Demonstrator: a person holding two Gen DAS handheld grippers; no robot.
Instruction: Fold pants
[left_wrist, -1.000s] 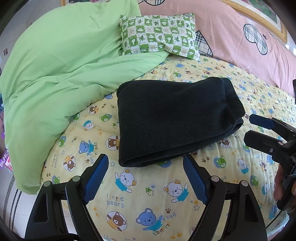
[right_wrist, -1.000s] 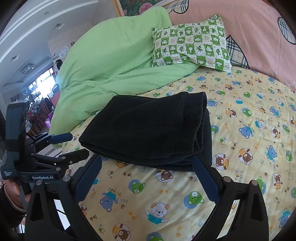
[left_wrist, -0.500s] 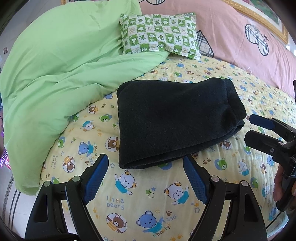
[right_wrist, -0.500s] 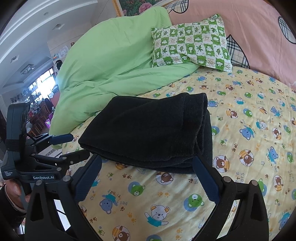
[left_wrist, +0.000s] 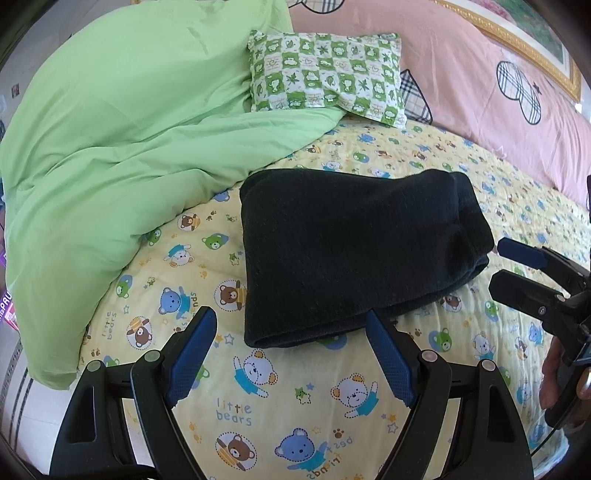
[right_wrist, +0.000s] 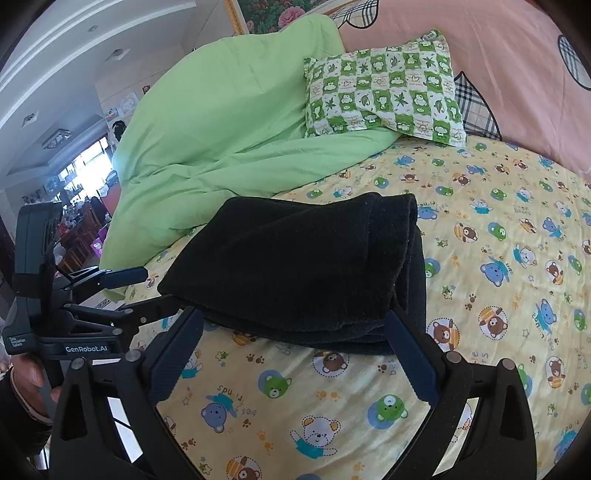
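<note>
The black pants (left_wrist: 354, 254) lie folded in a flat rectangular stack on the yellow bear-print bed sheet (left_wrist: 295, 402); they also show in the right wrist view (right_wrist: 306, 266). My left gripper (left_wrist: 291, 350) is open and empty, just short of the stack's near edge. My right gripper (right_wrist: 291, 350) is open and empty at the stack's other side. The right gripper shows in the left wrist view (left_wrist: 513, 266), the left gripper in the right wrist view (right_wrist: 147, 288), both beside the pants and apart from them.
A crumpled light-green duvet (left_wrist: 122, 147) covers the bed's left side. A green-and-white checked pillow (left_wrist: 328, 74) lies behind the pants against a pink headboard cover (left_wrist: 498, 96). The bed's edge runs at the lower left (left_wrist: 26, 384).
Both grippers stay open and nearly still. The views have shifted only slightly; the pants have not moved.
</note>
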